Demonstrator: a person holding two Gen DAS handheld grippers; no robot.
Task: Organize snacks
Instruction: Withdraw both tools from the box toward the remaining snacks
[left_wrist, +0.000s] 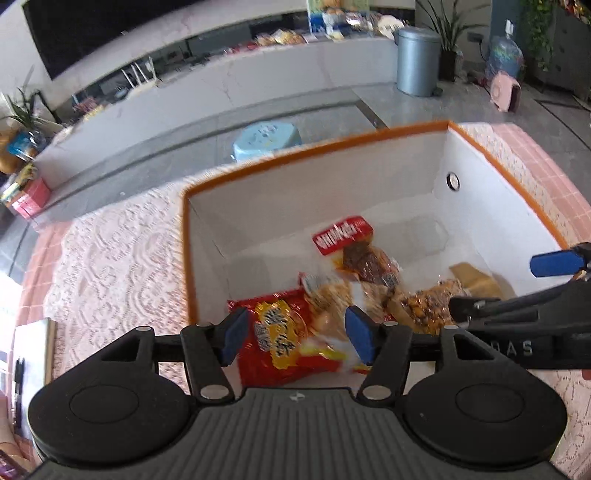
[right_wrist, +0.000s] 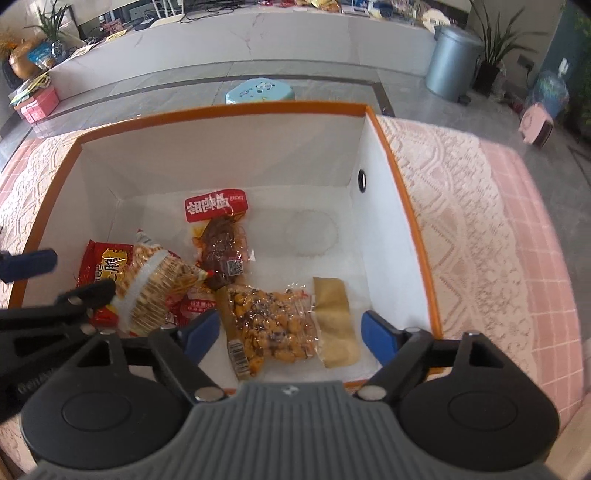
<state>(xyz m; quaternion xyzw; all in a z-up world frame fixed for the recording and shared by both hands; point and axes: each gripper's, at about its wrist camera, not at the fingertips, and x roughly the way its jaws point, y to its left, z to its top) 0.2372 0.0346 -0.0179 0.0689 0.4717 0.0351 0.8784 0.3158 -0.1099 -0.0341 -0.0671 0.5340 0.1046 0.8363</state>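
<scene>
Lying jumbled, glossy snack packets (right_wrist: 236, 280) fill the orange-rimmed box (right_wrist: 384, 206).

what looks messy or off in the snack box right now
Nothing is spilled or torn. The snacks just lie loosely piled in the box: the cracker pack leans tilted over the red bag, and the nut pack overlaps the tan packet.

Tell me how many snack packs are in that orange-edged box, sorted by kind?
Red printed bag: 1
Clear bag of golden puffs: 1
Small white-and-red pack: 1
Dark meat pack with red header: 1
Clear pack of nuts: 1
Plain tan pack: 1
Total: 6
</scene>
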